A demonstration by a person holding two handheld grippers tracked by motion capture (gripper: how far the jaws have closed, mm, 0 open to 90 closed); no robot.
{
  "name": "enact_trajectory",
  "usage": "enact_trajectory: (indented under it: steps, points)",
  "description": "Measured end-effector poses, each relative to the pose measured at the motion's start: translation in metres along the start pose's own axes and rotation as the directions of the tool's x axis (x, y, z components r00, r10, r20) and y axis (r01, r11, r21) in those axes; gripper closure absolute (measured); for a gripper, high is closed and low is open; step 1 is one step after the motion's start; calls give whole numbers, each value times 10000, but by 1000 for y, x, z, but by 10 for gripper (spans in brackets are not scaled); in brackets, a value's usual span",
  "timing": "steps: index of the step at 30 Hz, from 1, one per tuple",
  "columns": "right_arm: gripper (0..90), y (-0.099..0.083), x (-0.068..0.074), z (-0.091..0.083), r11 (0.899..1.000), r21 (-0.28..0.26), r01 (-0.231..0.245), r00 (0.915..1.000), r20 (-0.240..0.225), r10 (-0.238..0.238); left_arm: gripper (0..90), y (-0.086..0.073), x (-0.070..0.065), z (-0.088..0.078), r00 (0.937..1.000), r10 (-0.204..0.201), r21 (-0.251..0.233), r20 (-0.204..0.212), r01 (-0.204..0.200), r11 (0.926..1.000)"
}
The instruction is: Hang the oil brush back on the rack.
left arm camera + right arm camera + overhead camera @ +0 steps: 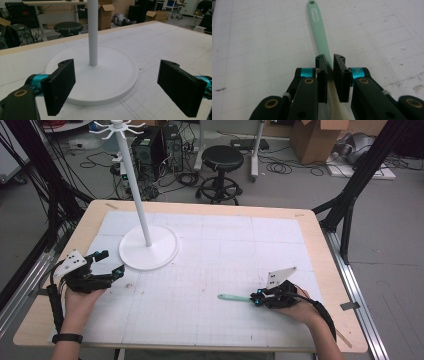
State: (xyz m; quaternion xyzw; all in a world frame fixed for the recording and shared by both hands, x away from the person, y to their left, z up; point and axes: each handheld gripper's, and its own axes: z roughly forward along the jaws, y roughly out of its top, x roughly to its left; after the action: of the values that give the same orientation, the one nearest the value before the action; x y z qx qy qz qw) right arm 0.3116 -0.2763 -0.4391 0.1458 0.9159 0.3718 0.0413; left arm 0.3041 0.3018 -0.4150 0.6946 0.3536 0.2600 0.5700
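A utensil with a mint-green handle (234, 297) lies flat on the white gridded mat at the front right, its handle pointing left. In the right gripper view the handle (318, 27) runs away from the jaws to a small hole at its tip, and its cream-coloured part passes between the pads. My right gripper (256, 298) (330, 62) is shut on it near where green meets cream. A white hanger stand (148, 251) with a tall pole and hooks on top rises at the back left. My left gripper (111, 263) (120, 85) stands open, empty, facing the stand's round base (100, 82).
The mat (225, 250) covers most of a wooden table (320, 245). Beyond the far edge a black stool (222, 160), computer cases, cables and cardboard boxes stand on the floor. Black frame legs flank both sides of the table.
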Motion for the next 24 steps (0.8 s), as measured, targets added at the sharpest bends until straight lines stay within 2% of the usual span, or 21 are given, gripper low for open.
enact_trajectory:
  steps: [9,15,24]
  points:
    - [828,1,1,1,10000,85,-16,10000,87,15,155,0,0,0,10000,-36,-57,1,36,10000]
    - [836,1,0,0,9988,29,-497,9987,73,496,156,0,0,0,10000,-39,-67,12,39,10000]
    - [836,2,-2,-3,9975,-168,-684,9972,296,688,156,0,0,0,10000,-50,-95,21,50,9999]
